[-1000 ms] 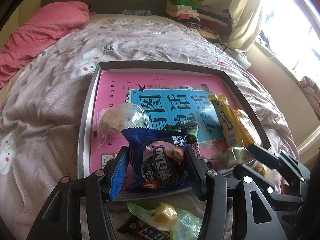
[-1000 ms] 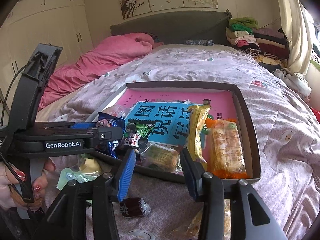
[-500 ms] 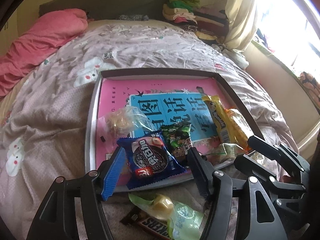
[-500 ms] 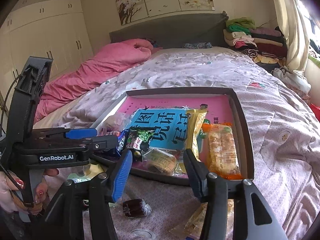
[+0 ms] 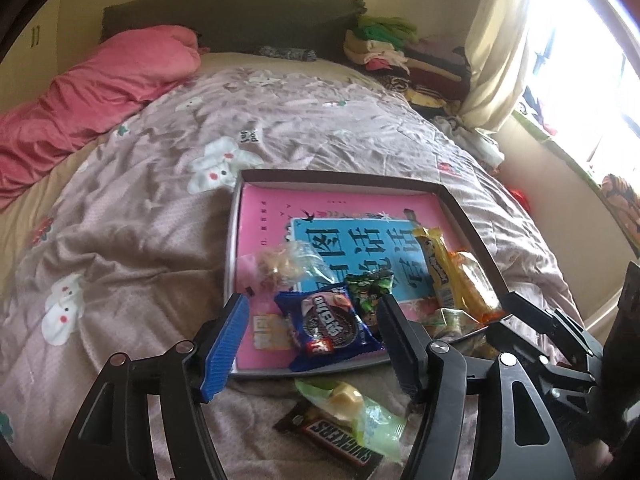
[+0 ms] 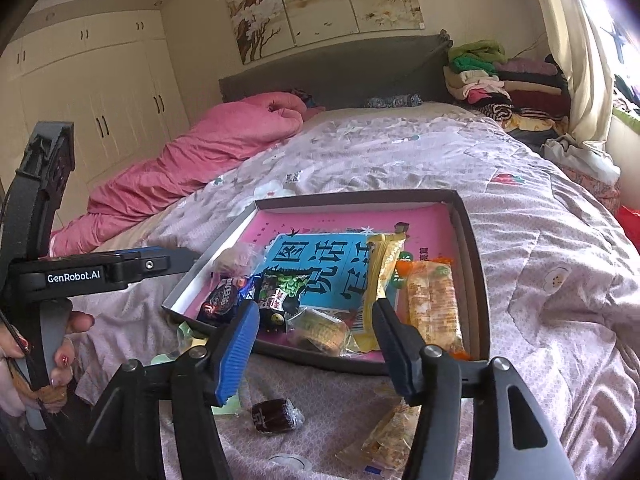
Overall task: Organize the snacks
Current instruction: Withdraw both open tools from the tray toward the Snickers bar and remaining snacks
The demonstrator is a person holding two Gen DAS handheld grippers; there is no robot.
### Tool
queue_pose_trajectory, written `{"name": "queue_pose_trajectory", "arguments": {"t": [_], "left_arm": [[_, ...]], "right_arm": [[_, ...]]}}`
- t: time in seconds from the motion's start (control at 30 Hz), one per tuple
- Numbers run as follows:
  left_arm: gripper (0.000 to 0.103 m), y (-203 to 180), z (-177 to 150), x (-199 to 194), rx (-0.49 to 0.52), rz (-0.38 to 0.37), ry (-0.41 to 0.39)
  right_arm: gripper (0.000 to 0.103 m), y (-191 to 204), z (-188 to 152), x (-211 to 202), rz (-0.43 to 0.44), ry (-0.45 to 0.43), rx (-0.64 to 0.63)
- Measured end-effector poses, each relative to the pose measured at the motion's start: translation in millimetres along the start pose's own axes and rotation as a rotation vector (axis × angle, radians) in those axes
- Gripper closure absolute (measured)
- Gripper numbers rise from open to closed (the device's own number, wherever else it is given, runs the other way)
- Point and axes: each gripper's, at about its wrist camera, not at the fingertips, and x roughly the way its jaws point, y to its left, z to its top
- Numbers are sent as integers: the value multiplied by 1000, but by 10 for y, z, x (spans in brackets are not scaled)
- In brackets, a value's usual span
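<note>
Left wrist view: the left gripper [image 5: 312, 336] hangs with its jaws spread wide and nothing between them, above the near edge of a shallow grey cardboard tray [image 5: 340, 178] lined pink and blue with large printed characters. The tray lies on a pale mauve quilted bedspread [image 5: 140, 240]. Inside, at 6 o'clock, lies a blue cookie packet with a dark round biscuit pictured on it [image 5: 326, 326]; touching it at 1 o'clock is a small green-and-black sweet wrapper [image 5: 370, 294]. A clear crinkled bag of pale biscuits [image 5: 288, 266] sits at the tray's 8 o'clock, and a long yellow wrapped bar [image 5: 438, 270] beside an orange-trimmed clear cracker pack [image 5: 474, 284] at 4 o'clock. Outside the tray, below the gripper at 6 o'clock, a green-wrapped yellow sweet [image 5: 348, 400] overlaps a brown Snickers bar [image 5: 340, 440] on the bedspread. The right gripper [image 5: 544, 340] reaches in from 4 o'clock.

Right wrist view: the right gripper [image 6: 314, 344] is likewise released, jaws apart and empty, hovering before the tray's near wall [image 6: 320, 354]. A clear-wrapped golden cake [image 6: 320, 330] lies in the tray between the fingers. On the bedspread outside, a dark brown wrapped sweet [image 6: 276, 420] rests at 6 o'clock and a translucent packet of pale snacks [image 6: 390, 436] at 5 o'clock. The left gripper [image 6: 108, 270], held in a hand with red nails [image 6: 36, 360], enters from 9 o'clock.
</note>
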Motion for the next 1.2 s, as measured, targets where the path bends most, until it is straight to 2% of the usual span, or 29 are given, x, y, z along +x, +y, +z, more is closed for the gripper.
{"name": "queue_pose_trajectory", "arguments": {"t": [0.43, 0.47, 0.5, 0.6, 1.2], "left_arm": [[35, 43, 11, -161, -17, 10, -6], [34, 37, 7, -166, -17, 13, -3], [27, 39, 3, -165, -18, 13, 1], [26, 57, -26, -166, -33, -1, 14], [26, 13, -228, -32, -29, -31, 121]], "right_arm": [[40, -123, 22, -199, 1, -38, 49], [40, -126, 19, -215, 1, -40, 49], [40, -131, 17, -228, 1, -43, 49], [40, -131, 20, -254, 1, -46, 46], [39, 139, -70, -341, 15, -32, -89]]}}
